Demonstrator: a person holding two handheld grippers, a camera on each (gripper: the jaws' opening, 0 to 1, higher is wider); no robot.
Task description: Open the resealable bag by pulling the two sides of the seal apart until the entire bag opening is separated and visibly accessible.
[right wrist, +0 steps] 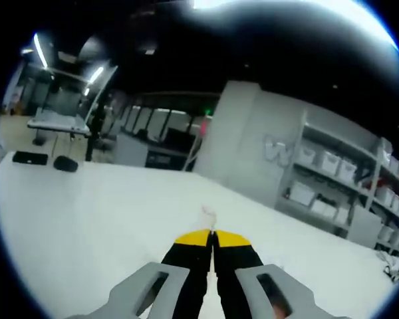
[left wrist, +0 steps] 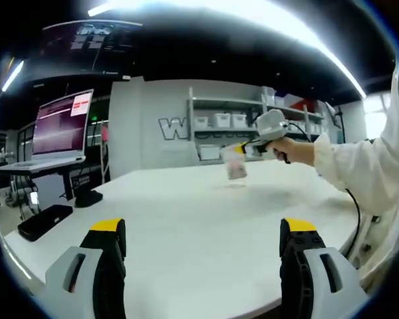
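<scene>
White table (left wrist: 186,219) below — left gripper (left wrist: 203,242) spread wide, right gripper (right wrist: 212,238) pinching the resealable bag (left wrist: 236,166) aloft.

Large grey letters on back wall (left wrist: 165,127): "W" clear, next letter looks like "O", rest hidden behind shelf rack. Same wall lettering (right wrist: 277,151) in right gripper view: "W" only. Laptop screen (left wrist: 62,123) shows pink-purple window with lines of text, too small to read. Overhead display (left wrist: 93,36): writing blurred, unreadable.
</scene>
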